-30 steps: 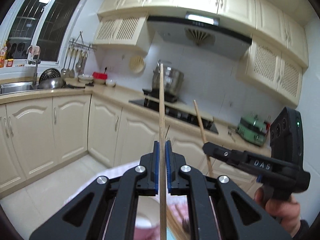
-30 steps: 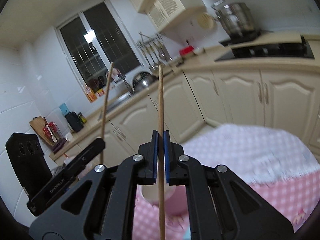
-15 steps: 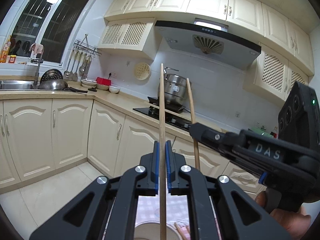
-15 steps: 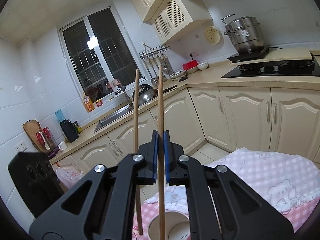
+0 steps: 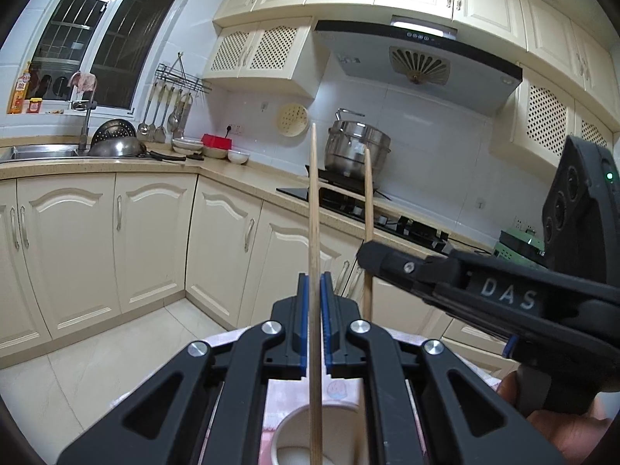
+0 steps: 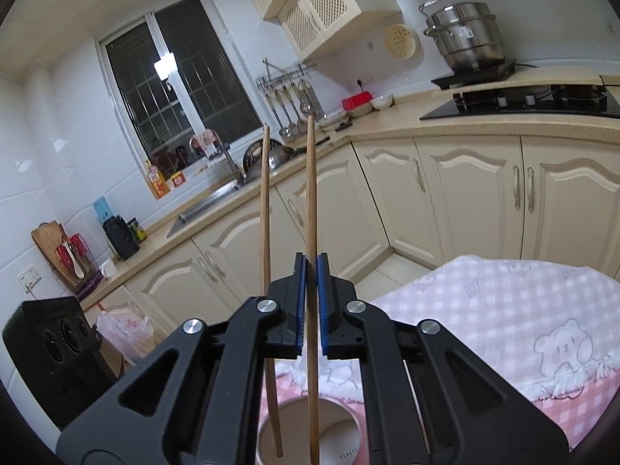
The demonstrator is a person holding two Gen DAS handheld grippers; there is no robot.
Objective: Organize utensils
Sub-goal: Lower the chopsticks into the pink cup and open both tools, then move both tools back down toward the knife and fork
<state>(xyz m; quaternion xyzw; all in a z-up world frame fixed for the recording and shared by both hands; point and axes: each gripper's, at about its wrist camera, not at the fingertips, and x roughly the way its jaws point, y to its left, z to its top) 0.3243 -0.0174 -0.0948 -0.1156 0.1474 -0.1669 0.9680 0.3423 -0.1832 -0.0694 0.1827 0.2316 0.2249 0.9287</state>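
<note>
My left gripper (image 5: 314,294) is shut on a wooden chopstick (image 5: 314,209) held upright, its lower end inside a white cup (image 5: 288,432) below. My right gripper (image 6: 310,275) is shut on a second wooden chopstick (image 6: 310,193), also upright, with its lower end in the same white cup (image 6: 341,426). Each gripper shows in the other's view: the right one (image 5: 366,257) holds its chopstick (image 5: 368,201) just right of mine, and the left one's chopstick (image 6: 265,209) stands just left in the right wrist view. The two sticks are close and near parallel.
The cup stands on a table with a pink checked cloth (image 6: 503,310). Cream kitchen cabinets (image 5: 116,240), a sink (image 5: 35,151), a hob with a steel pot (image 5: 356,151) and a range hood (image 5: 418,62) lie beyond.
Both grippers have come closer together and lowered their chopsticks toward the white cup. The views have tilted down so that the cup shows more fully beneath the sticks.
</note>
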